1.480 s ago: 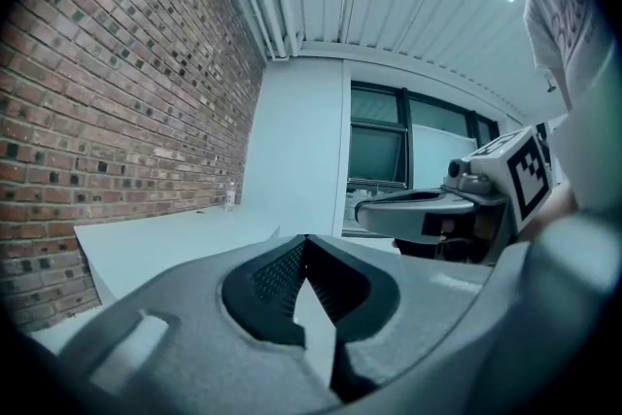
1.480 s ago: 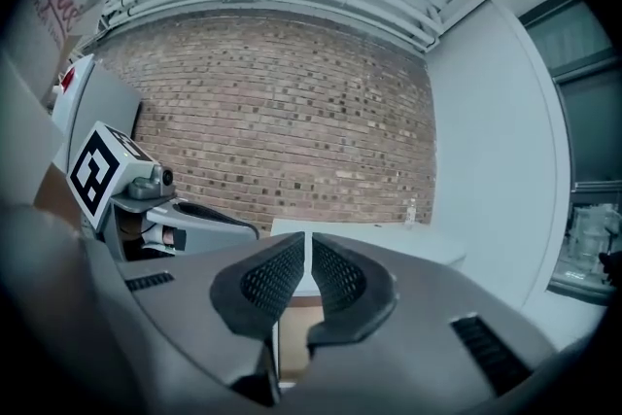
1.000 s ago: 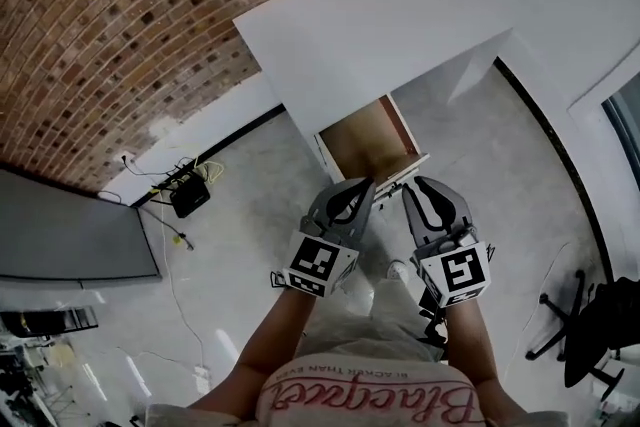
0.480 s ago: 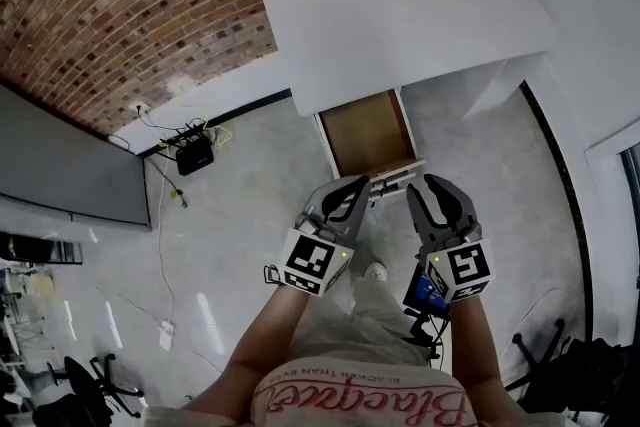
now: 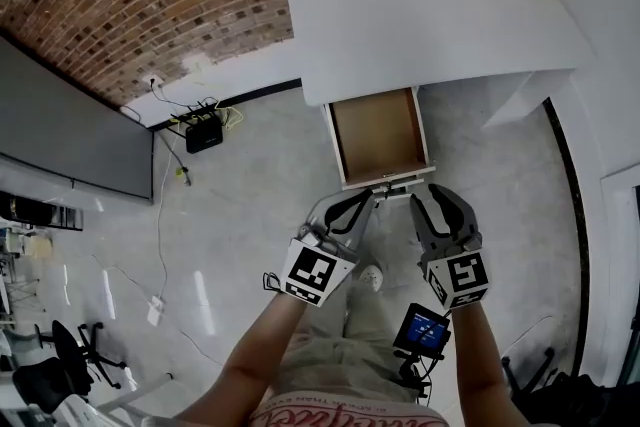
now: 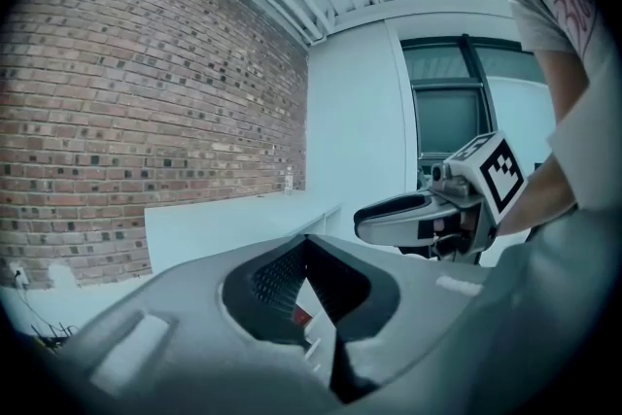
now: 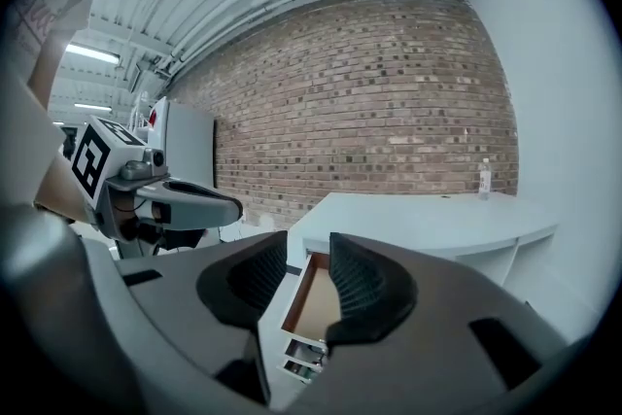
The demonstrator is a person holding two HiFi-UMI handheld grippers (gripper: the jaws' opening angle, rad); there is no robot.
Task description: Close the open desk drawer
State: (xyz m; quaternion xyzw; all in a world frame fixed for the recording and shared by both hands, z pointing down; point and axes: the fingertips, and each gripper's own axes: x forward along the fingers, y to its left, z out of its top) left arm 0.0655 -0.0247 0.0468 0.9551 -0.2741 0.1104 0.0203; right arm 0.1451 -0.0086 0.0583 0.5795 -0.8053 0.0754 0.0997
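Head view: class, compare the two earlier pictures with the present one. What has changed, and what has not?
The jaws of the right gripper have just been opening, with nothing between them. The drawer now lies squarer to the person. Unchanged: drawer open, left gripper shut, both grippers just short of its front.

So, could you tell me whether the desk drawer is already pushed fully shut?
No, the drawer stands pulled out from under the desk, its brown inside showing.
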